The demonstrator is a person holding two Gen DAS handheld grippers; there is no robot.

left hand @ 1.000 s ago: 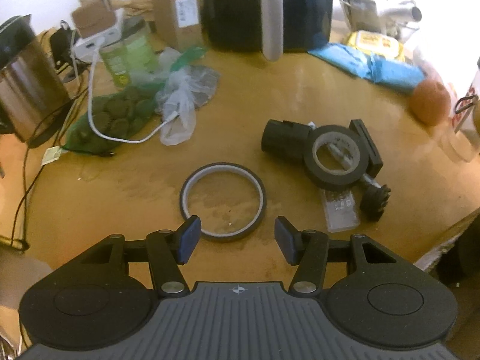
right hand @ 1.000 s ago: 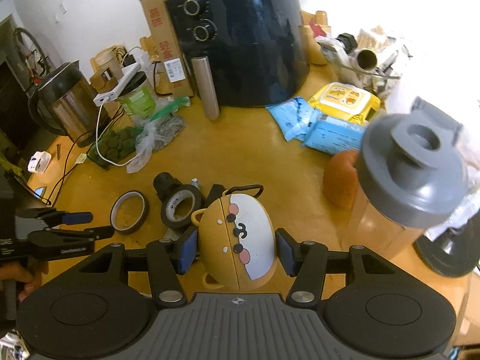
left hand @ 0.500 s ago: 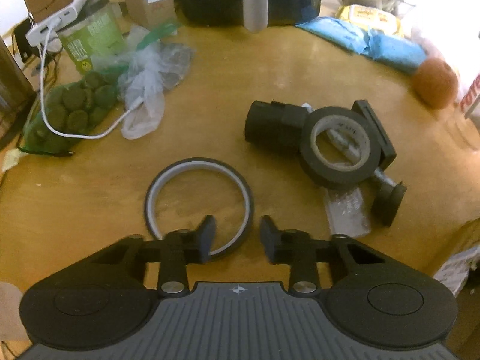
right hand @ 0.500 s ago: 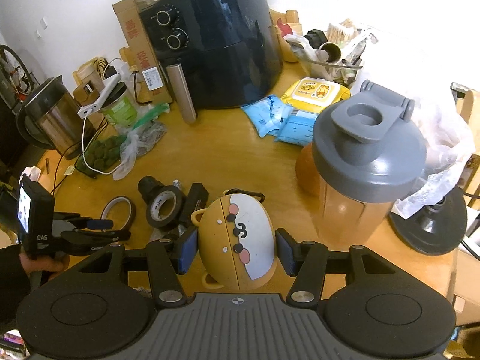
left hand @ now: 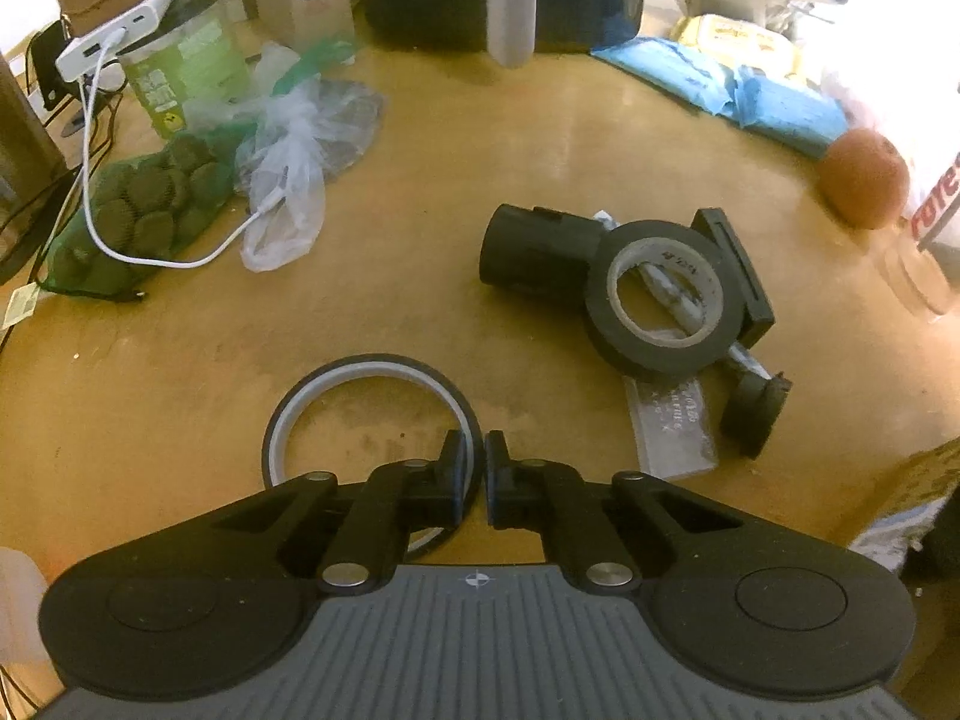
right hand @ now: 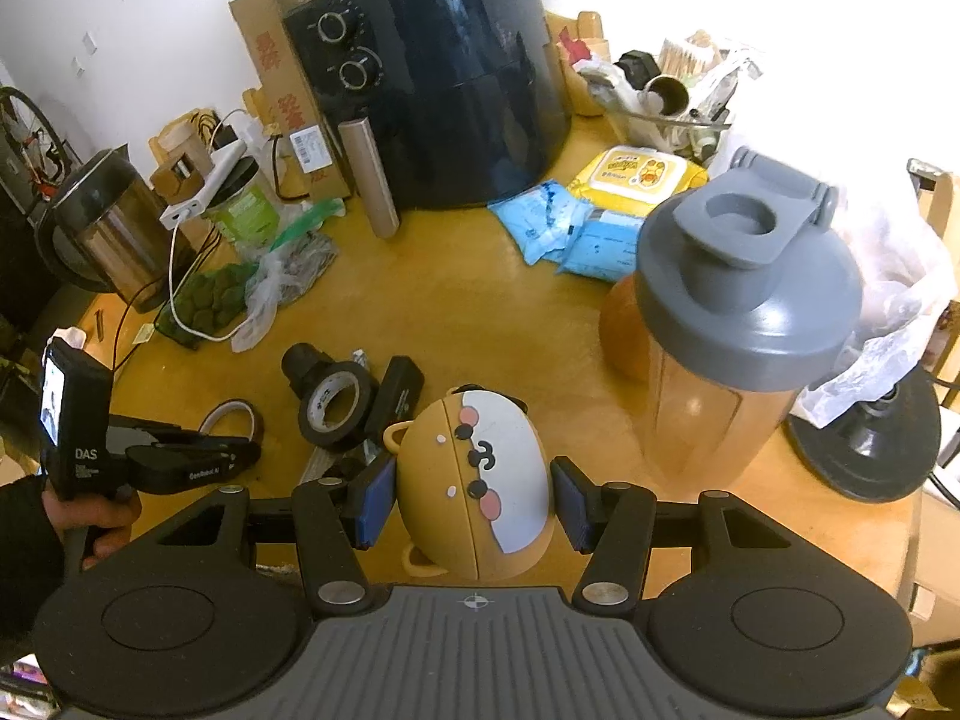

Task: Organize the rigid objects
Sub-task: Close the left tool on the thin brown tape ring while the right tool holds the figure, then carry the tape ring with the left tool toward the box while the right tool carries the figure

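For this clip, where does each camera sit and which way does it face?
Left wrist: on the left gripper, low, facing the thin tape ring its jaws pinch.
Right wrist: on the right gripper, higher, holding the bear case; left gripper and hand show.
Shared: black tape roll, orange.

left gripper [left hand: 483,471]: black linkage arms, silver pivot screws, ribbed grey housing with a small crosshair mark, two round black discs.
right gripper [right hand: 474,501]: same black-and-grey build, blue finger pads [right hand: 375,501].
left hand [right hand: 90,516]: bare skin, dark sleeve, black handle lettered "DAS", small lit screen.
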